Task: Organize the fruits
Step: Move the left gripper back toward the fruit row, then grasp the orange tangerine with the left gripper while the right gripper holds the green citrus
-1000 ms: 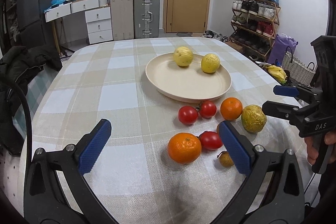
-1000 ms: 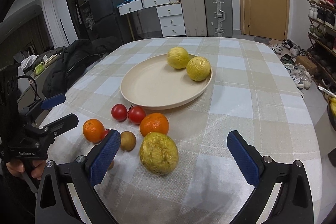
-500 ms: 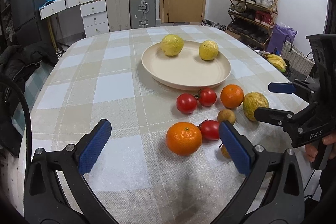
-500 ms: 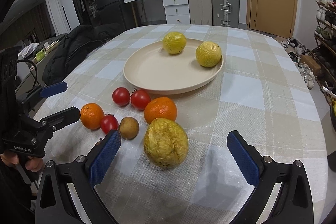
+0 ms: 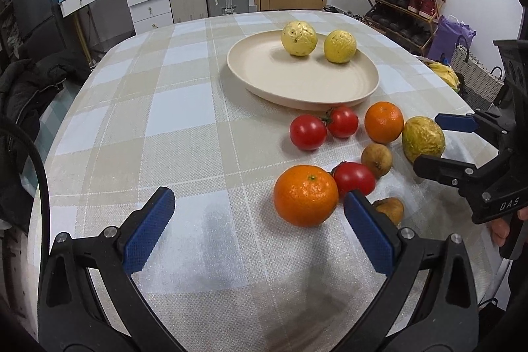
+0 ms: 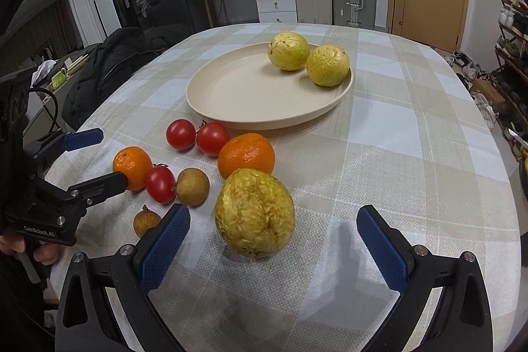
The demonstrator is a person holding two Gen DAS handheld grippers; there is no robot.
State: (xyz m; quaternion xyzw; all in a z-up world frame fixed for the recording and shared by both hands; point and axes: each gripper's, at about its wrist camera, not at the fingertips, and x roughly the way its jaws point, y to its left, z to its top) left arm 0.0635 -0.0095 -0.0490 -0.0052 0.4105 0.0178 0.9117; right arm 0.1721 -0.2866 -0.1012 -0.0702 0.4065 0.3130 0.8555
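Yellow wrinkled fruit (image 6: pixel 254 213) sits on the surface just ahead of my right claw (image 6: pixel 272 244).
Both claws gape wide and empty; approaching off-centre, I could roll it into the orange (image 6: pixel 246 155).

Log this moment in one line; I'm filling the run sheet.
left gripper: open, empty | right gripper: open, at wrinkled yellow fruit | plate: two yellow fruits

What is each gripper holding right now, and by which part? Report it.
Nothing is held. The left gripper is open above the tablecloth beside the near orange. The right gripper is open, its fingers either side of the wrinkled yellow fruit, not touching it.
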